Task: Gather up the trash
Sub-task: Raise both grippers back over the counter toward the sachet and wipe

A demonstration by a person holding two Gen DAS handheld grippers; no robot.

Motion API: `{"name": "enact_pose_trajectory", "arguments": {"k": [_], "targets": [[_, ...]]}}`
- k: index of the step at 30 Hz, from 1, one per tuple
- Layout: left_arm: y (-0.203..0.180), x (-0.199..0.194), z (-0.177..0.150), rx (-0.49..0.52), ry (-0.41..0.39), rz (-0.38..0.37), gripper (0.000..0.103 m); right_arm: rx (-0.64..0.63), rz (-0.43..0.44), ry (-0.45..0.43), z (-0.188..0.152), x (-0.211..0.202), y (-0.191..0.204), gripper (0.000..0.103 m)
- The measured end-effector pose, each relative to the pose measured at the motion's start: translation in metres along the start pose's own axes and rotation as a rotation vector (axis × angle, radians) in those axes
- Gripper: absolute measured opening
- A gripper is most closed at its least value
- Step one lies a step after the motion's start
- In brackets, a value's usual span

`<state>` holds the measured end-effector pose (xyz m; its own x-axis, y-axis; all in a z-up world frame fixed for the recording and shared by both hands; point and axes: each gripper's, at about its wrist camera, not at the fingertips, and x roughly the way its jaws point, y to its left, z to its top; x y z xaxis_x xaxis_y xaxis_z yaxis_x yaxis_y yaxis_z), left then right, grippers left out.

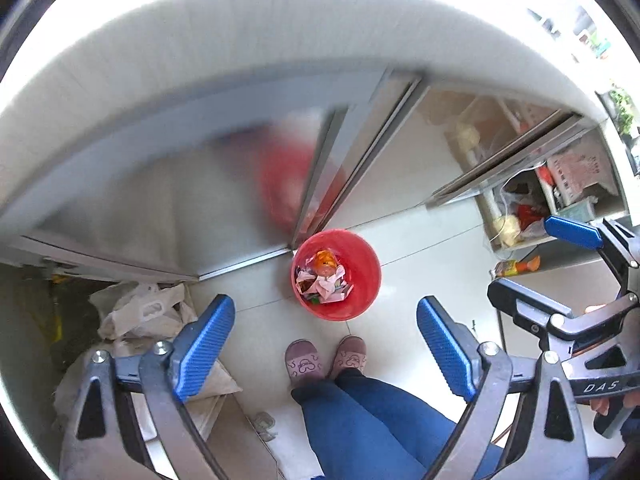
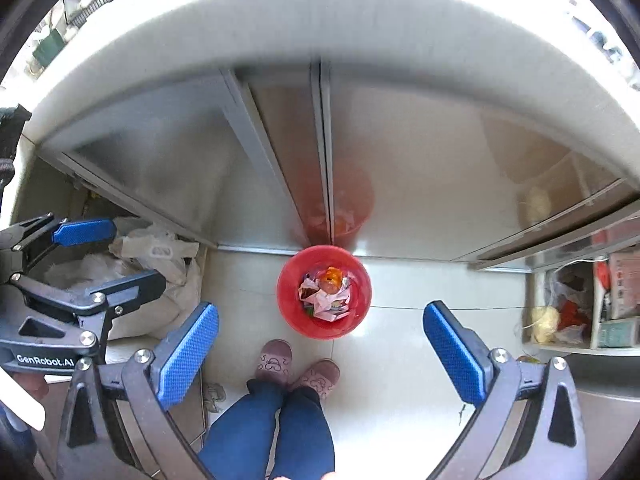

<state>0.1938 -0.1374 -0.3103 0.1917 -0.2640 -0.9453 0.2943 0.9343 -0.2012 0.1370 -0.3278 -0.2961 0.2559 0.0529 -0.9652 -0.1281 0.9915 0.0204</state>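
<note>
A red bin (image 1: 360,276) (image 2: 288,304) stands on the pale tiled floor against the cabinet doors. It holds trash (image 1: 325,280) (image 2: 326,294): crumpled pink paper, wrappers and an orange bottle. Both grippers hang high above it and point down. My left gripper (image 1: 325,312) is open with nothing between its blue pads (image 1: 202,348). My right gripper (image 2: 322,314) is also open and empty, pads (image 2: 186,354) wide apart. Each gripper shows in the other's view: the right gripper (image 1: 532,260) at the right edge, the left gripper (image 2: 120,256) at the left edge.
A person's slippered feet (image 1: 324,360) (image 2: 296,368) and blue trousers stand just before the bin. White plastic bags (image 1: 144,312) (image 2: 152,256) lie at the left. An open cabinet shelf (image 1: 516,244) (image 2: 560,344) with packets is at the right; an orange-yellow wrapper (image 1: 516,267) lies below it. A white countertop (image 1: 280,28) runs above.
</note>
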Motion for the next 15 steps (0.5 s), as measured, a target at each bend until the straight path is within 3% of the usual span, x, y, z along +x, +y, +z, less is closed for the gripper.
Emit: {"name": "enact_pose_trajectory", "arguments": {"k": [6, 10, 15], "targets": [[-0.01, -0.061, 0.006, 0.007, -0.022, 0.012, 0.091, -0.013, -0.052, -0.077, 0.003, -0.066, 0.007, 0.102], [-0.009, -0.087, 0.009, 0.003, -0.04, 0.05, 0.091, -0.038, -0.052, -0.084, 0.012, -0.09, 0.01, 0.102], [-0.009, -0.121, 0.012, -0.012, -0.101, 0.089, 0.091, -0.066, -0.087, -0.161, 0.024, -0.117, 0.018, 0.102]]}}
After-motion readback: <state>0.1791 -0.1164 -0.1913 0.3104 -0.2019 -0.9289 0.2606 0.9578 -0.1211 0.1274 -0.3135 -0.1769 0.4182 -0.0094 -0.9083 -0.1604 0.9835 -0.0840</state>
